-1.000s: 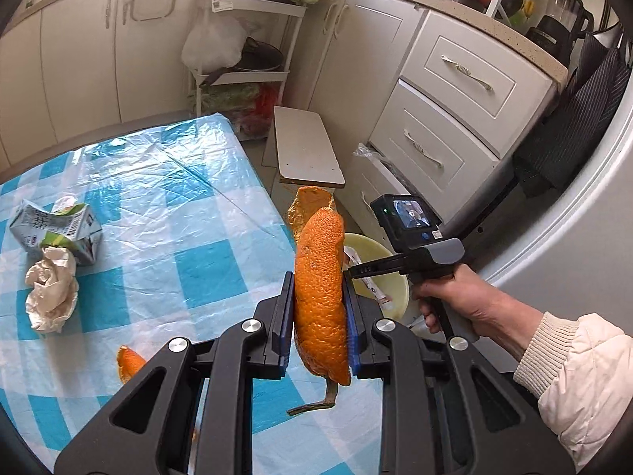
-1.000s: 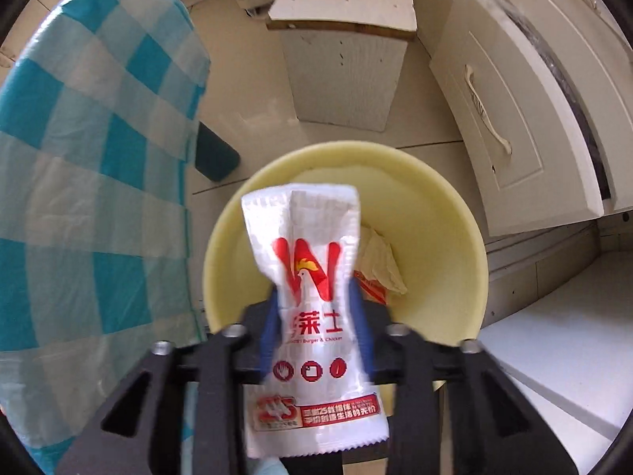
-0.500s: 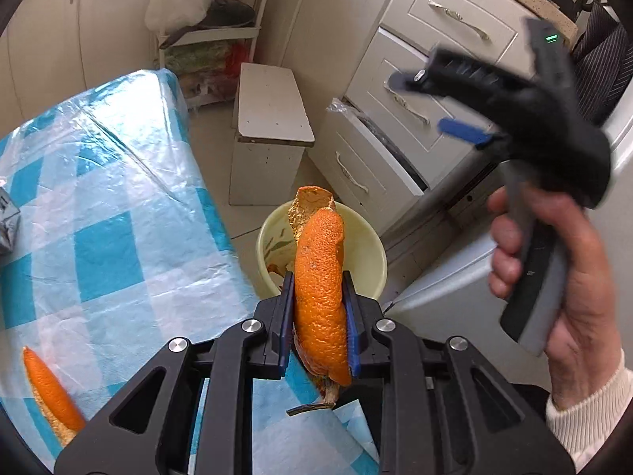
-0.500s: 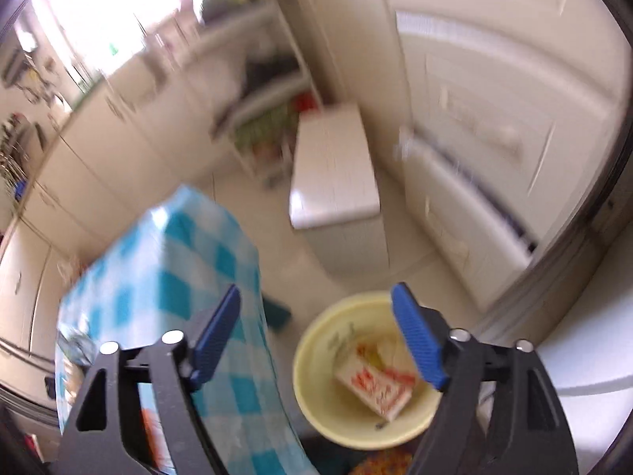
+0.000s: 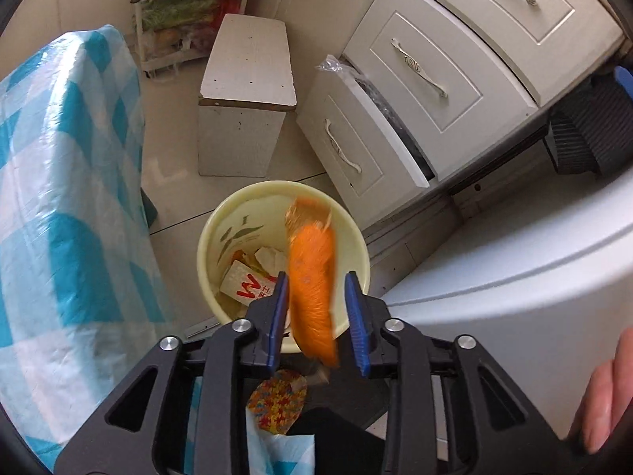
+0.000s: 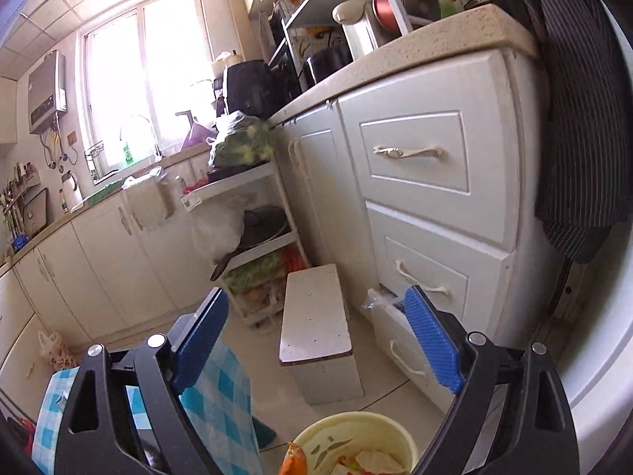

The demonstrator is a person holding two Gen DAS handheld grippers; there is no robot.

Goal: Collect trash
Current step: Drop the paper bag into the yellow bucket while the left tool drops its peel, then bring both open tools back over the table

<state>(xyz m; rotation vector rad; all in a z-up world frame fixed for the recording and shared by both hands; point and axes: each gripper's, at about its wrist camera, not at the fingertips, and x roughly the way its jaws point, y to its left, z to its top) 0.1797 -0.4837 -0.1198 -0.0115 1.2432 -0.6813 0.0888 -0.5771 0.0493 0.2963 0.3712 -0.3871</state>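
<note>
My left gripper [image 5: 316,316] hangs above the pale yellow trash bin [image 5: 205,253] on the floor. Its jaws stand apart, and the blurred orange peel [image 5: 312,281] lies loose between them, touching neither pad clearly. A white sauce packet [image 5: 247,287] with red print and crumpled paper lie in the bin. My right gripper [image 6: 316,336] is open and empty, raised and facing the kitchen cabinets. The bin's rim [image 6: 356,421] and the peel's tip [image 6: 292,461] show at the bottom of the right wrist view.
The table with the blue-checked cloth [image 5: 67,198] stands left of the bin. A white stool [image 5: 245,95] stands behind the bin. A half-open drawer [image 5: 356,142] sticks out at the right. A white appliance [image 5: 514,297] is close on the right.
My left gripper moved over the bin and its jaws opened, freeing the orange peel. My right gripper, open after dropping the packet into the bin, rose and tilted up toward the cabinets.
</note>
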